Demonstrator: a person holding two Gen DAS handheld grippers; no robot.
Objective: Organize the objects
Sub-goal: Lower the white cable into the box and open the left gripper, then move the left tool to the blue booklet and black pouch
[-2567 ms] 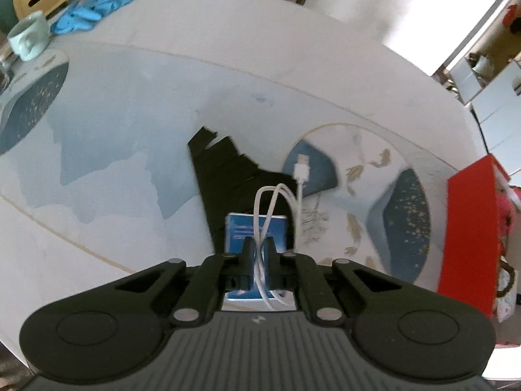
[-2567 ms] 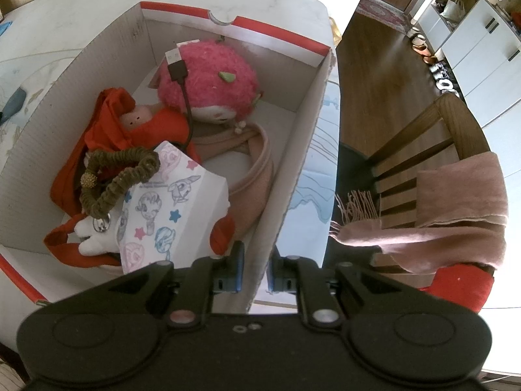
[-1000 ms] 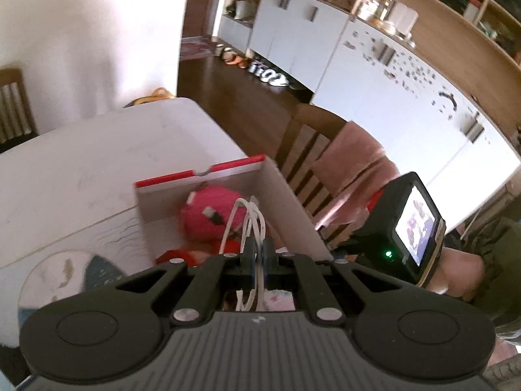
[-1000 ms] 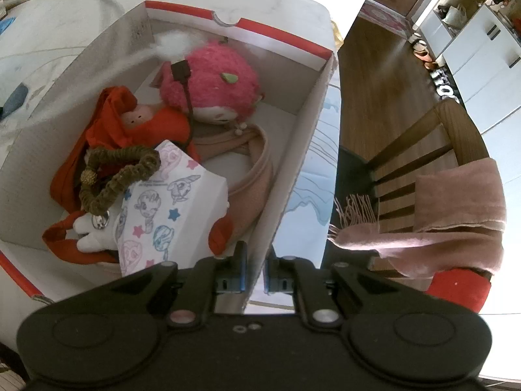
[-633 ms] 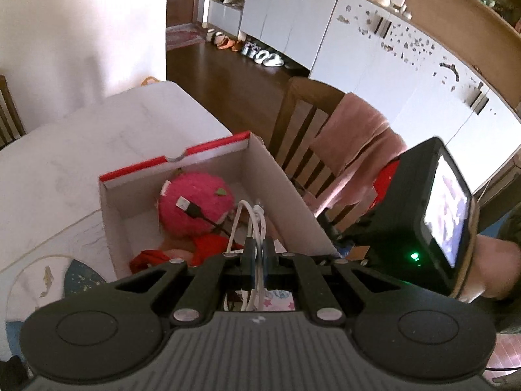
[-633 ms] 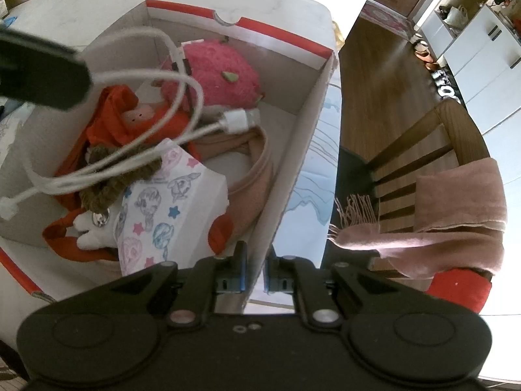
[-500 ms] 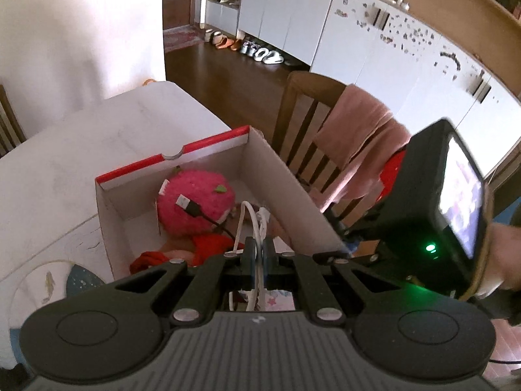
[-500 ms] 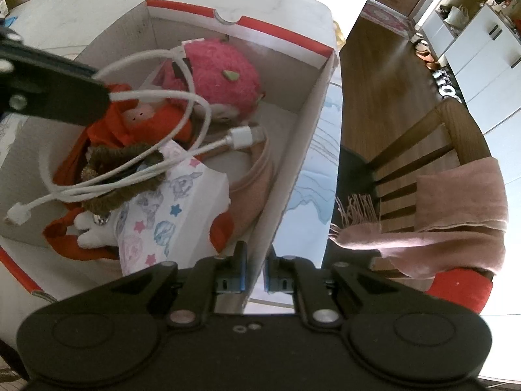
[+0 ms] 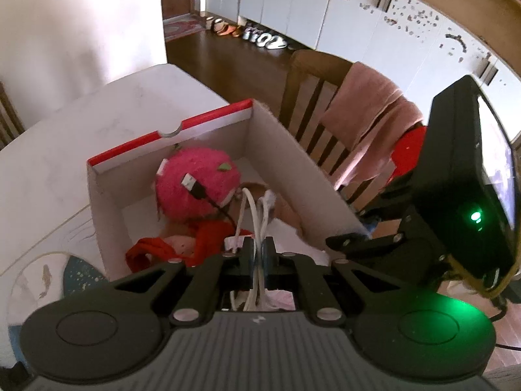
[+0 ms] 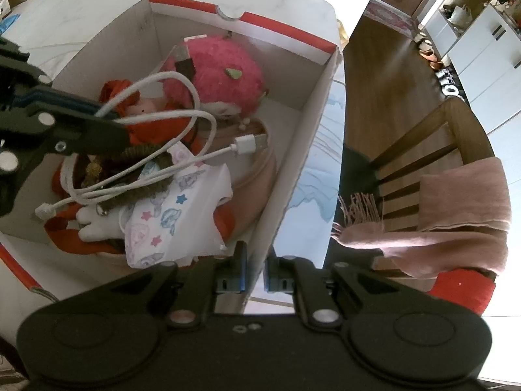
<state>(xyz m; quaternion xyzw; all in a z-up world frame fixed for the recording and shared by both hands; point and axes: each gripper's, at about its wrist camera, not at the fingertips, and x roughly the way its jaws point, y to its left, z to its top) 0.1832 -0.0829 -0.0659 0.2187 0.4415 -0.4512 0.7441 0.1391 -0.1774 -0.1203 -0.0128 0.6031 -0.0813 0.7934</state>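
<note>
A coiled white USB cable (image 10: 156, 150) hangs over the open red-and-white cardboard box (image 10: 306, 123), pinched between the closed fingers of the left tool (image 9: 257, 254); its loops and USB plug droop onto the patterned white packet (image 10: 176, 208) inside. Also in the box lie a pink plush toy (image 9: 195, 189) with a black USB plug (image 9: 195, 188) on it, and red fabric (image 9: 208, 241). The right tool (image 10: 255, 267) is clamped on the box's right wall. The box stands on the bench (image 9: 58, 150), beside a wooden chair (image 10: 433, 143) draped with a pink scarf (image 10: 456, 215).
</note>
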